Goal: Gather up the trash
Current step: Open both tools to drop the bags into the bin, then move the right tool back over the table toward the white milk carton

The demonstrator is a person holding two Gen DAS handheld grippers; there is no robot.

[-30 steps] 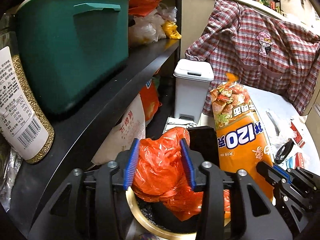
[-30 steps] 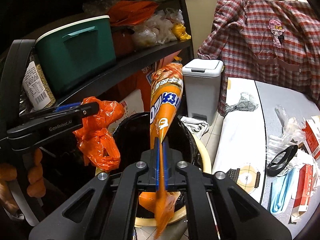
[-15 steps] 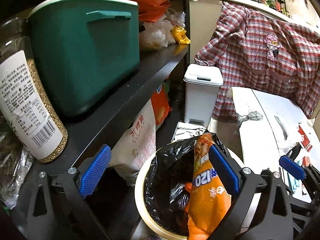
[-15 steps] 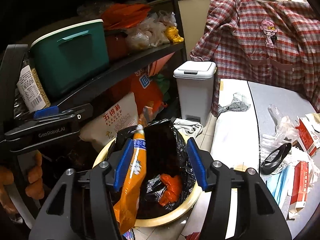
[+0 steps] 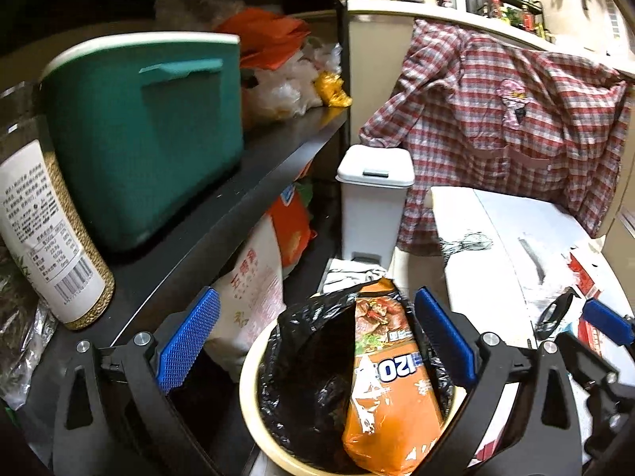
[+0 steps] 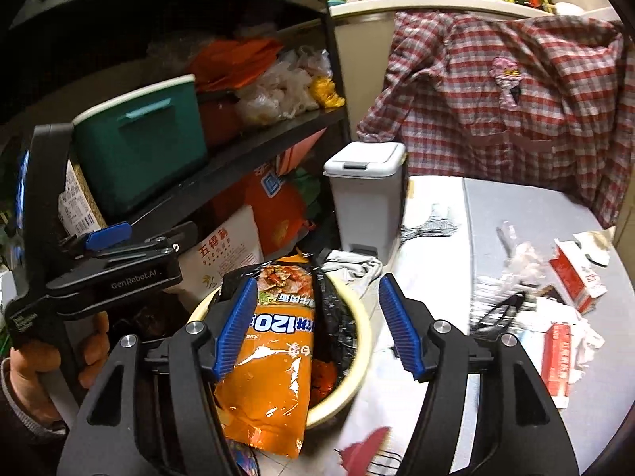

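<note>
Orange snack bag stands tall in the lined bin, overhanging its rim – left gripper fingers wide apart and empty, right gripper fingers opening, released – risk: bag tips out onto the floor.

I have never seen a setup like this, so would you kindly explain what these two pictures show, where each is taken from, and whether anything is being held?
There is no robot here: a person holds a hand-operated two-finger gripper in each hand, and each gripper carries a wide-angle camera looking along its blue-padded fingers. One picture is from the left gripper, the other from the right gripper, which also sees the left one off to its side.

Both look down at a round bin lined with a black bag. An orange snack packet sticks up out of it. The left jaws stand wide open and the right jaws are opening; neither grips anything. To the right, the table bears wrappers and red boxes, likely more trash.
</note>
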